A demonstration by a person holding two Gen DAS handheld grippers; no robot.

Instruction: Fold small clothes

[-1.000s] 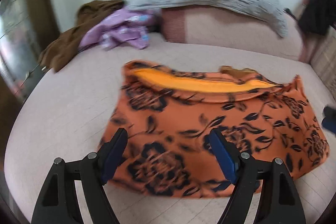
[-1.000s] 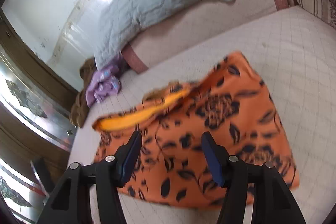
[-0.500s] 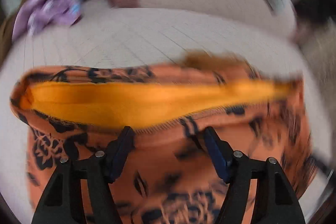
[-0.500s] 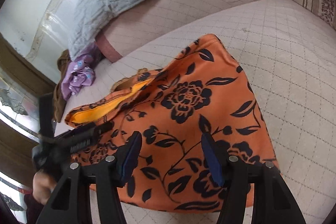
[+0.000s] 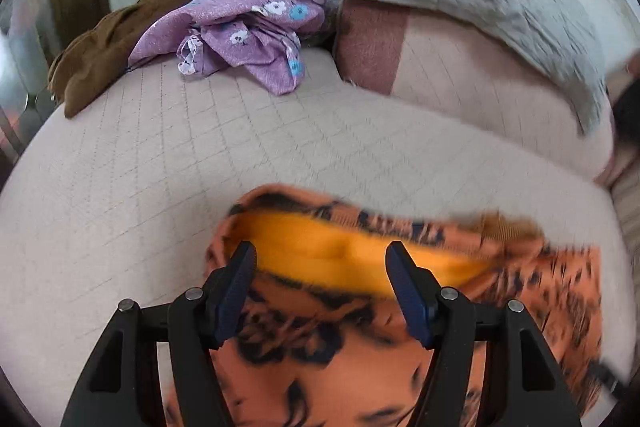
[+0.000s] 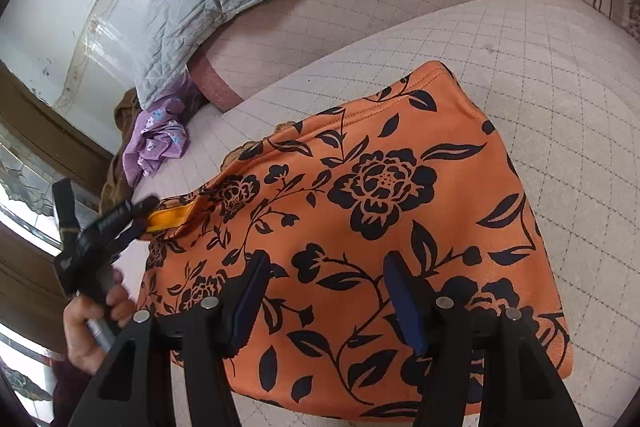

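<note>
The left tool has swung in from the near hem to the skirt's yellow waistband — jaws wide, nothing held. Right tool hovers wide over the skirt, flat mid-bed — a fold seems imminent.

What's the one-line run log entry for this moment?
orange floral garment flat on bed | left gripper open at waistband | right gripper open above

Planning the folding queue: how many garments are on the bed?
3: the orange floral garment under both grippers, and a purple floral one beside a brown one at the far corner. More may be hidden.
</note>
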